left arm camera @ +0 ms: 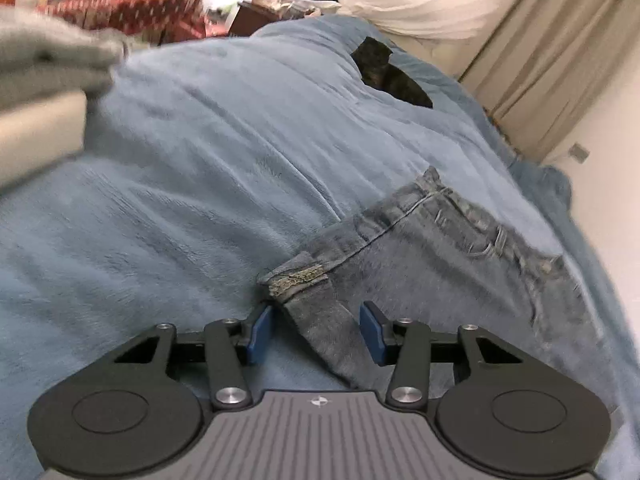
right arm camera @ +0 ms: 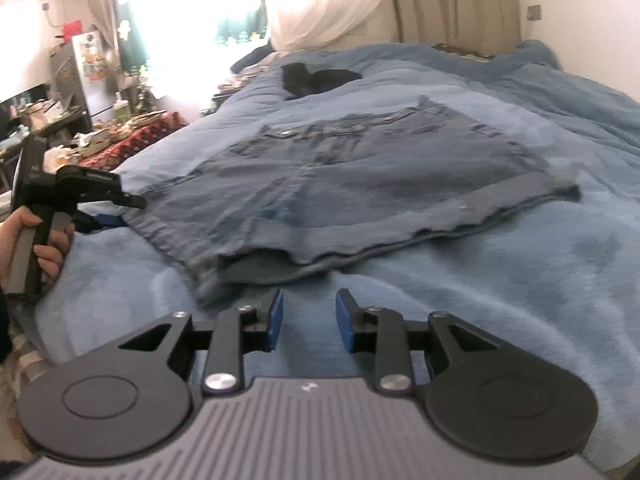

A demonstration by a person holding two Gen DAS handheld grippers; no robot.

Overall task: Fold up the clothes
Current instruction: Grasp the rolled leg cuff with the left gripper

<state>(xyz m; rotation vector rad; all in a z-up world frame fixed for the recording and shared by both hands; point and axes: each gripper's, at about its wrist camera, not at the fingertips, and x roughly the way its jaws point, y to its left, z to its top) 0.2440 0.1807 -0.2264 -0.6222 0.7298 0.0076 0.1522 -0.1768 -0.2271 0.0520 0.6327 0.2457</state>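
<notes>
Denim shorts (right arm camera: 344, 184) lie flat on the bed (right arm camera: 500, 280), hems toward me, long axis across. My left fingers (left arm camera: 316, 330) stand open astride a hem corner; my right fingers (right arm camera: 308, 318) hang open, empty, just short of the near hem. A dark garment (right arm camera: 316, 78) lies beyond, clear of both.

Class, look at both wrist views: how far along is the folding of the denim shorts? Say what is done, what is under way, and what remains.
Done: the shorts lie spread flat on the blue blanket, unfolded. Under way: the left gripper is open around one hem corner of the shorts; the right gripper is open just short of the near hem, holding nothing. Left: gripping and every fold. A dark garment lies further up the bed.
</notes>
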